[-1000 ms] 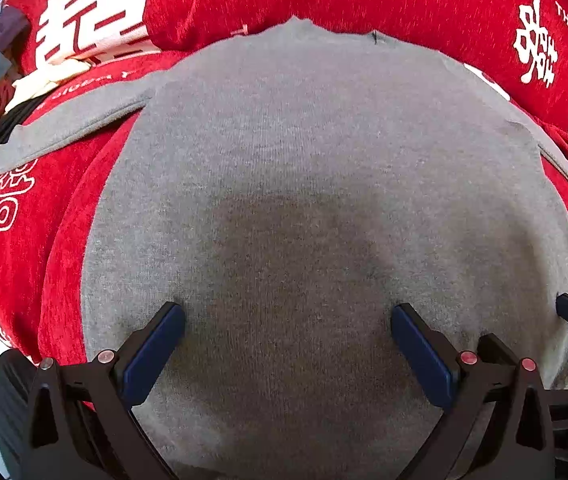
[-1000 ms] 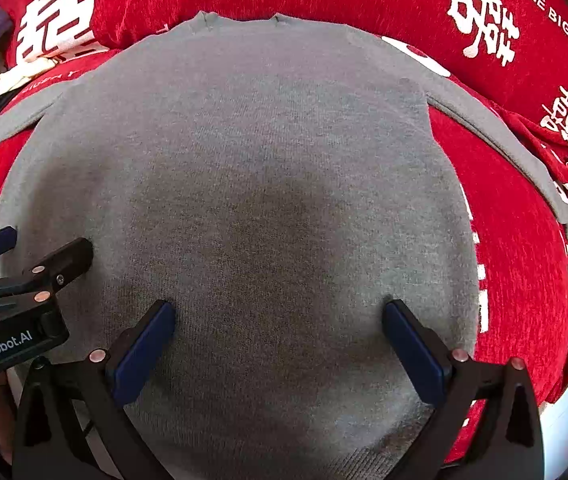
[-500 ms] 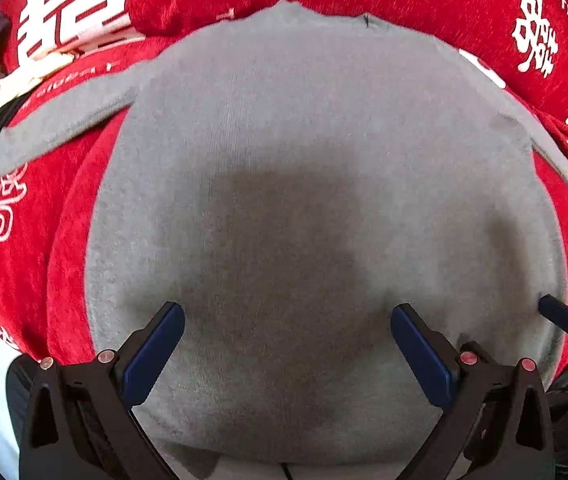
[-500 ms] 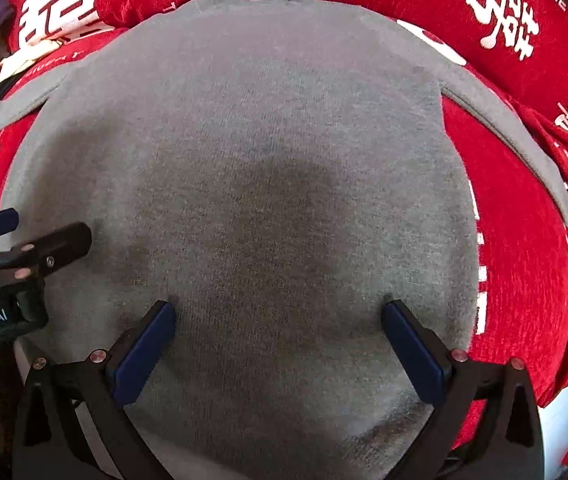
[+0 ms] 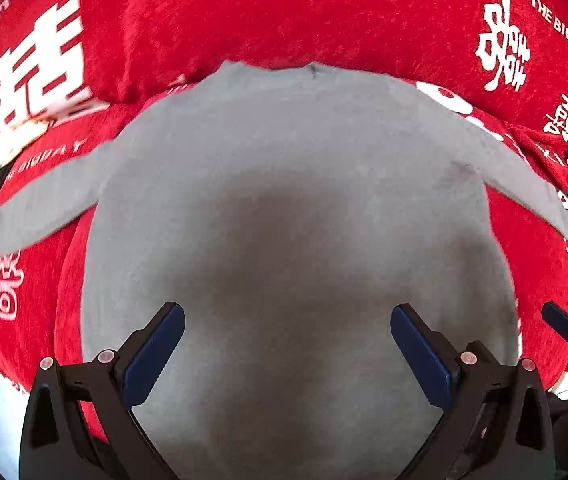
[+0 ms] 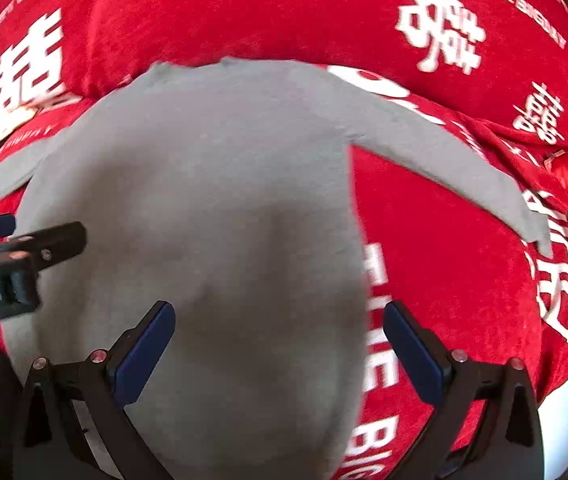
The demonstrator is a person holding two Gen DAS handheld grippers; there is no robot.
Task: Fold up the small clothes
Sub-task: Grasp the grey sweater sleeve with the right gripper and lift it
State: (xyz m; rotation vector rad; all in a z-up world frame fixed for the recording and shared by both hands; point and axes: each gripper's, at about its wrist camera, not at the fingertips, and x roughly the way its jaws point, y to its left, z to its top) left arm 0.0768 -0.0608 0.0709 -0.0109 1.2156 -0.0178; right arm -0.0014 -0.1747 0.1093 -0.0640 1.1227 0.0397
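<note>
We are holding the left gripper (image 5: 287, 345) and right gripper (image 6: 279, 339) spread wide and empty above the gray sweater's (image 5: 292, 216) hem; it is lying flat on the red blanket (image 5: 324, 12), collar away, and our right gripper has slid toward its right sleeve (image 6: 464, 172).

I see a red blanket (image 5: 324, 12) printed with white double-happiness characters (image 5: 502, 44) and "THE BIGDAY" lettering (image 6: 376, 344)

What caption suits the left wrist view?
Open left gripper hovers over a grey knit long-sleeved sweater spread flat on a red blanket with white lettering.
</note>
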